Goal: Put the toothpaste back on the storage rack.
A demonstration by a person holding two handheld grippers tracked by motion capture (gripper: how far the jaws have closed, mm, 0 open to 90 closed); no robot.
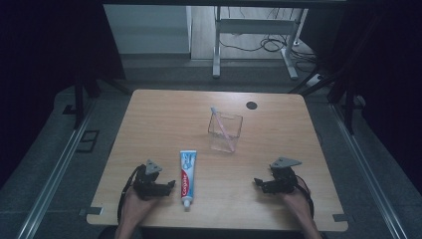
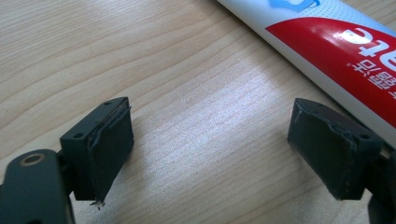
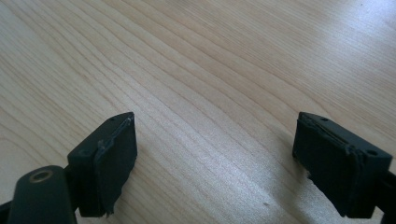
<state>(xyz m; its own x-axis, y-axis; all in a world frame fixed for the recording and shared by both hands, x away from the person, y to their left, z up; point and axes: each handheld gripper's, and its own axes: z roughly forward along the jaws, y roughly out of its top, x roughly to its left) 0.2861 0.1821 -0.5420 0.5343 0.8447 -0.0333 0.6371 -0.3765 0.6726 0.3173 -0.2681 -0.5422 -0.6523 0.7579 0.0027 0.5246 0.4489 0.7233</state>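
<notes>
Two claws are held low over the near part of the wooden surface (image 1: 149, 124), both spread wide with nothing between the jaws. The toothpaste tube (image 1: 187, 177) lies flat just beside the left claw (image 1: 169, 185), off the tips of its jaws on the side toward the right claw (image 1: 259, 183), which is well apart from it. Its long axis runs away from the person, cap at the near end and crimped end farther off, so it lies roughly square to the line along which the left claw points. In the left gripper view the tube (image 2: 336, 51) is seen ahead and beyond the right-hand jaw, close to it but not between the jaws. The left claw is judged the nearer one for a grasp; a short advance would be needed to bring the tube between its jaws. A clear cup (image 1: 225, 132) with a pink toothbrush (image 1: 221, 127) leaning in it stands farther off, beyond and between both claws.
</notes>
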